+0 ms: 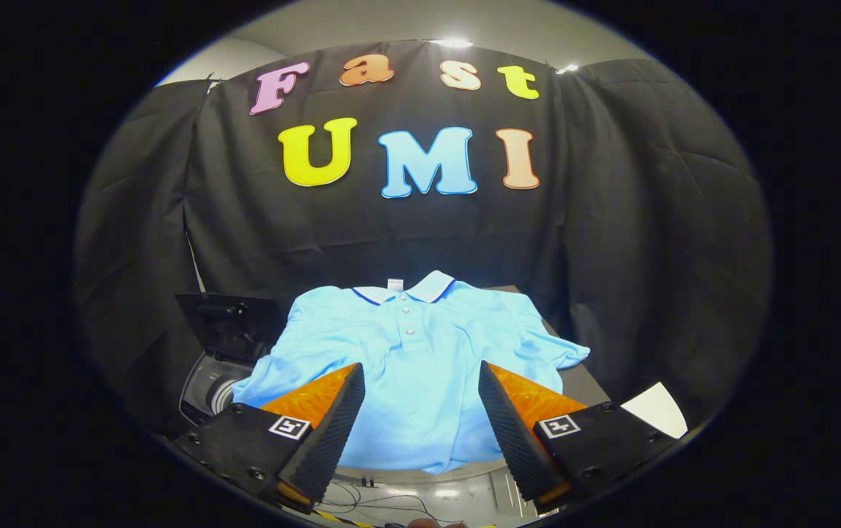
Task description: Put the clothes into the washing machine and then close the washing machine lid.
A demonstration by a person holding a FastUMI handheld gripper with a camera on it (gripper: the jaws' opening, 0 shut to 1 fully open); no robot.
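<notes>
A light blue polo shirt (420, 345) with a white collar lies spread flat on a table, just ahead of and beneath my fingers. My gripper (420, 378) is open, hovering above the shirt's lower half, with nothing between its orange-and-black fingers (332, 418). To the left of the shirt stands the washing machine (207, 385), its dark lid (226, 323) raised and its drum opening partly hidden behind my left finger and the shirt's sleeve.
The dark table (581, 381) shows to the right of the shirt, with a white sheet (658, 407) at its right corner. Below the near table edge I see a pale floor with cables (391, 502).
</notes>
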